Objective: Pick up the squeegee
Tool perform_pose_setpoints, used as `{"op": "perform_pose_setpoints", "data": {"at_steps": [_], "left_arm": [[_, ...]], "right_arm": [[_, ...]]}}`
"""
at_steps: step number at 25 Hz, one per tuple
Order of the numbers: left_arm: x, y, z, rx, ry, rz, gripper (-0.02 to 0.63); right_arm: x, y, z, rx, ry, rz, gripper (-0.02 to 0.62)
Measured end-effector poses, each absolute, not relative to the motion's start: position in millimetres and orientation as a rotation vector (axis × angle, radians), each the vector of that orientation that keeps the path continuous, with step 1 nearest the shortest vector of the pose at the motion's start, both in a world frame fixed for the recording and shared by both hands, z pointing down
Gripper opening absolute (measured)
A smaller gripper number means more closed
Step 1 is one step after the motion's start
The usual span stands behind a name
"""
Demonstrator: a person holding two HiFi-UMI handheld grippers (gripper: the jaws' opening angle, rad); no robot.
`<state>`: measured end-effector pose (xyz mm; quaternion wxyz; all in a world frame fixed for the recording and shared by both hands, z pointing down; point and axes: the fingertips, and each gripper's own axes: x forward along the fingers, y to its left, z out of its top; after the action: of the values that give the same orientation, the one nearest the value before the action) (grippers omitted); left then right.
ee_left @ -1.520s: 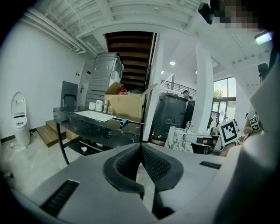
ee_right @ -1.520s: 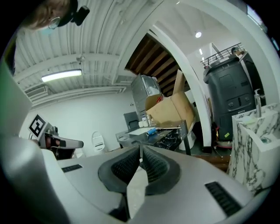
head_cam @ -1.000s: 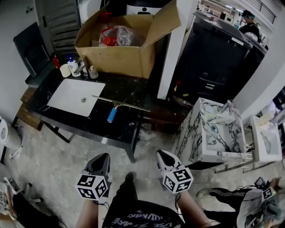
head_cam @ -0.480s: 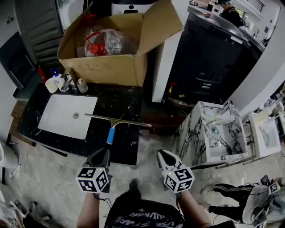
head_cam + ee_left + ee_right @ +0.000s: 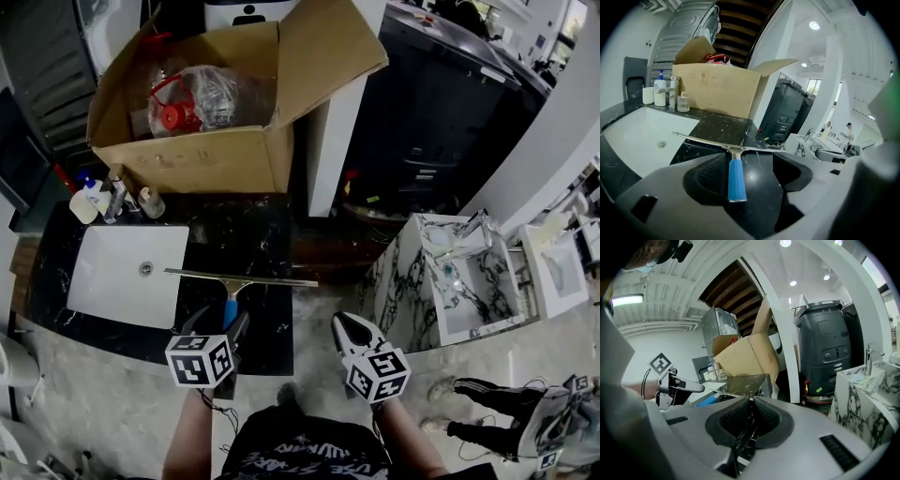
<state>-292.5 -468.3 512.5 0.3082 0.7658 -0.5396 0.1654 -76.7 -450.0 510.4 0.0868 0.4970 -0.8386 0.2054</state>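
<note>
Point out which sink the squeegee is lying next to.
The white rectangular basin sunk in the black counter, at the head view's left; the squeegee lies just right of it. The two veined marble sinks stand apart on the right.

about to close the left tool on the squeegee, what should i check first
1. Is the left tool open: ok. Its jaws have just been opening and now stand wide apart.
2. Is the blue-handled squeegee with a metal blade lined up: ok. The handle shows in the gap, nearer the left pad, and neither pad presses on it.
3. Is the tool low enough to catch the handle: cannot tell.
4. Is the squeegee free on the black marble countertop: ok. It lies flat with nothing on it.
5. Is the right tool out of the way: ok. It is shut and empty, off beside the counter.
</note>
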Motion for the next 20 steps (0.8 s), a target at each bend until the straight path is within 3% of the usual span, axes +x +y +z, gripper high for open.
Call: {"op": "perform_pose_setpoints", "data": {"at_steps": [20], "left_arm": [[-290.4, -533.3, 579.8, 1.866, -1.370, 0.694, 0.313]], "right_arm": [[-70.6, -497.7, 531.9, 1.567, -2.430, 0.668, 0.051]]}}
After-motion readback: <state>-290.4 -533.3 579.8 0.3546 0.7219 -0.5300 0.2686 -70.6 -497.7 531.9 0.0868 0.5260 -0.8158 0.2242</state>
